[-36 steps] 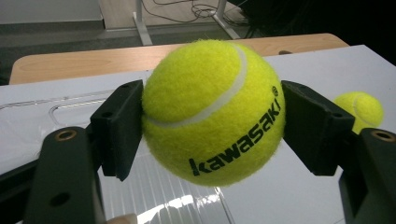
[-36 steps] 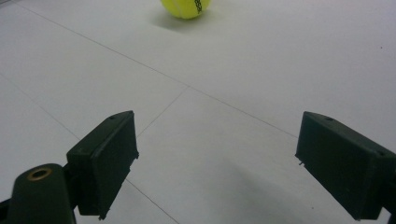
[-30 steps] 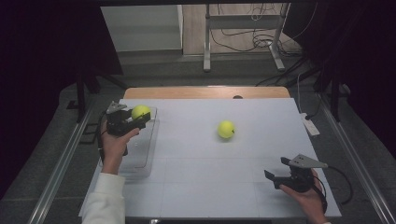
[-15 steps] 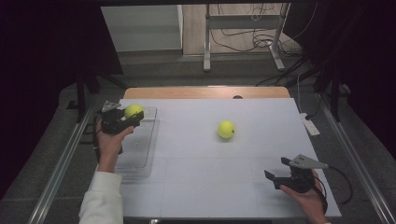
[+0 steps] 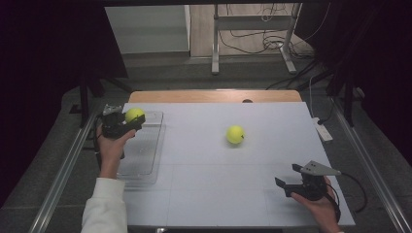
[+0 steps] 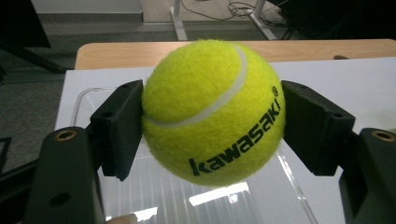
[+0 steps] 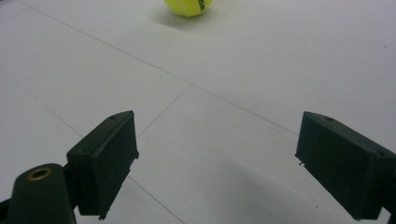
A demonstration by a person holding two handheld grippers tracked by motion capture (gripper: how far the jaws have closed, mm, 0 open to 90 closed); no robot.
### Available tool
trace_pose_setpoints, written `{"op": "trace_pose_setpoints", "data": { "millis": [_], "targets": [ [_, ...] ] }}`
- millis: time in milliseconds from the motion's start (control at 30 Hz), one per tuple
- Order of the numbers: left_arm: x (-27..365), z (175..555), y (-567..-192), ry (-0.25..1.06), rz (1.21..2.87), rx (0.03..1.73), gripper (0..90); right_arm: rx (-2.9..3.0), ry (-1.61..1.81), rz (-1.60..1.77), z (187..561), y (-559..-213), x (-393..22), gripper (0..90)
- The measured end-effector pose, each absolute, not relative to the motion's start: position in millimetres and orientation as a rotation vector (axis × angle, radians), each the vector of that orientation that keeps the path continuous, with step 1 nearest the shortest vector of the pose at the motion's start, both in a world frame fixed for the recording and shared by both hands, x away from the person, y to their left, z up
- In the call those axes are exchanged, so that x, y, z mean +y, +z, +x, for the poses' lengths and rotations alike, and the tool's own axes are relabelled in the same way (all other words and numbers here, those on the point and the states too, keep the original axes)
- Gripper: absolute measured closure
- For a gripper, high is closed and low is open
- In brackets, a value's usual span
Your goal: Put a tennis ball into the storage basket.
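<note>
The left gripper (image 5: 127,124) pinched a yellow tennis ball (image 6: 212,112) between its two black jaws, one pad pressed against each side of the ball, which bore the black lettering "kawasaki". In the high view the held ball (image 5: 134,114) hung above the far end of a clear plastic tray (image 5: 145,160) at the left edge of the white table (image 5: 214,194). The left hand (image 5: 111,148), in a white sleeve (image 5: 104,206), gripped the tool from below. A second tennis ball (image 5: 235,134) lay on the table's bare surface, well apart from the tray, towards the middle. The right gripper (image 5: 289,184) stood near the table's front right corner with its jaws spread wide and nothing between them, pointing towards that second ball (image 7: 189,6).
</note>
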State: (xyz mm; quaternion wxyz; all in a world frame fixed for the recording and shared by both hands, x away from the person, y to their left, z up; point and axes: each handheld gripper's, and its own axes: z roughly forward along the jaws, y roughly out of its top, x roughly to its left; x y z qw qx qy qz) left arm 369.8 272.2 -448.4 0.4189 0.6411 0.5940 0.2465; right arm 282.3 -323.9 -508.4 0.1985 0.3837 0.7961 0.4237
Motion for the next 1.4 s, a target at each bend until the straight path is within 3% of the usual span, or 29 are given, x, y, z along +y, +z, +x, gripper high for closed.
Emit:
{"op": "trace_pose_setpoints", "data": {
  "millis": [1400],
  "targets": [
    [278.9,393.2,-474.5,0.592,1.688,1.636,26.8,2.235,1.182,1.074,283.1,-510.2,-323.2,12.7]
  ]
}}
